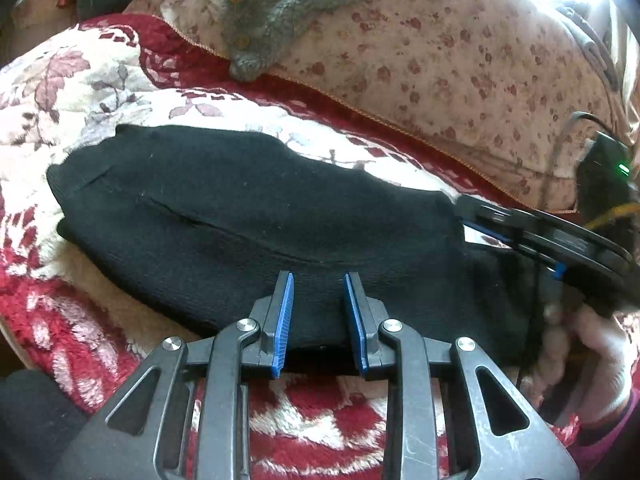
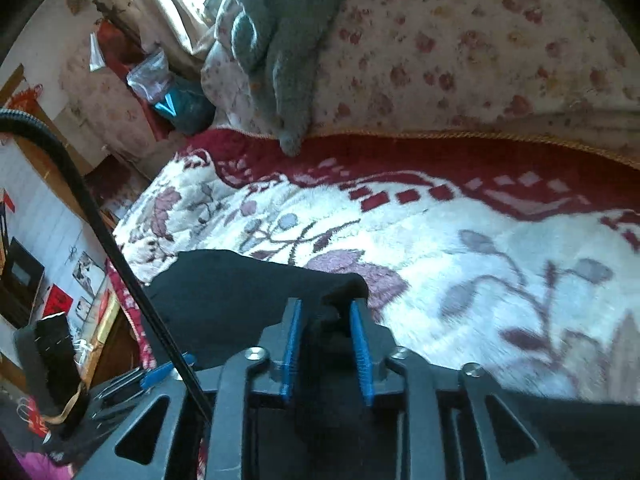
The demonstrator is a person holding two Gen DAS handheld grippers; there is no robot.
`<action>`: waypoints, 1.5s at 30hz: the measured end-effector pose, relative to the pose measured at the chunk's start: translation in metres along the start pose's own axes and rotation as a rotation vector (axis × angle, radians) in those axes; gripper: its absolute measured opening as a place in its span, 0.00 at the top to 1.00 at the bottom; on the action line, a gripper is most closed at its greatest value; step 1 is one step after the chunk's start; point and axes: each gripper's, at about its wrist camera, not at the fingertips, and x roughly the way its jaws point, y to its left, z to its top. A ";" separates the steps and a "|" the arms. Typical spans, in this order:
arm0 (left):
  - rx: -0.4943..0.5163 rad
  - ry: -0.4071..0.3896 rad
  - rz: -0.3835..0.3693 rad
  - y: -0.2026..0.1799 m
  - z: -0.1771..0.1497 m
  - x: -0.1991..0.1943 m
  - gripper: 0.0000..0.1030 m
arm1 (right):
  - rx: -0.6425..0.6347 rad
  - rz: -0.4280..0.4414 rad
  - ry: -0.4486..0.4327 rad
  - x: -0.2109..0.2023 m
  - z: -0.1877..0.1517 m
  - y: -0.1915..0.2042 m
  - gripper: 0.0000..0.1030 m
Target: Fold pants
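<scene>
A: Starting at your left: where are the pants?

B: The black pants (image 1: 256, 216) lie folded in a long bundle across the red and white floral blanket (image 1: 60, 92) on the bed, running from the far left toward the near right in your left wrist view.

A: And my left gripper?

B: Your left gripper (image 1: 319, 280) sits at the near edge of the pants. Its blue-padded fingers (image 1: 283, 320) stand apart with a clear gap, the cloth lies under and beyond them, and nothing is pinched between them.

A: Further right?

B: Your right gripper (image 1: 520, 232) shows at the right end of the bundle, lying side-on against the cloth. In its own view, that right gripper (image 2: 326, 304) has its fingers (image 2: 292, 344) partly closed around a bunched corner of the pants (image 2: 224, 300); the black fabric rises between the pads, and the right pad touches it. Whether the left pad presses it, I cannot tell.

A: What's behind?

B: A floral pillow (image 1: 460, 60) at the far side, with a grey knitted garment (image 1: 272, 12) draped over it.
</scene>
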 end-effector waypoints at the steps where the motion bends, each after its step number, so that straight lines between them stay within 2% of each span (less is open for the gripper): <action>1: 0.007 -0.001 0.005 -0.003 0.001 -0.002 0.76 | 0.001 0.009 -0.012 -0.009 -0.002 0.000 0.70; 8: 0.075 -0.015 -0.014 -0.036 0.006 -0.015 0.76 | -0.005 -0.032 -0.092 -0.092 -0.026 -0.008 0.64; 16: 0.146 0.024 -0.106 -0.086 0.004 -0.014 0.75 | 0.097 -0.130 -0.176 -0.181 -0.069 -0.042 0.56; 18: 0.169 0.026 -0.132 -0.100 0.003 -0.013 0.66 | 0.126 -0.164 -0.190 -0.202 -0.082 -0.055 0.56; 19: 0.176 0.027 -0.150 -0.107 0.002 -0.013 0.53 | 0.146 -0.184 -0.199 -0.213 -0.090 -0.063 0.55; 20: 0.178 0.024 -0.174 -0.113 0.002 -0.013 0.46 | 0.162 -0.198 -0.202 -0.220 -0.095 -0.068 0.55; 24: 0.219 0.031 -0.205 -0.140 0.001 -0.008 0.46 | 0.246 -0.259 -0.215 -0.249 -0.122 -0.097 0.54; 32: 0.290 0.048 -0.202 -0.175 -0.006 0.000 0.46 | 0.371 -0.279 -0.243 -0.276 -0.157 -0.131 0.54; 45: 0.295 0.066 -0.186 -0.174 -0.013 0.007 0.46 | 0.400 -0.263 -0.243 -0.272 -0.160 -0.136 0.51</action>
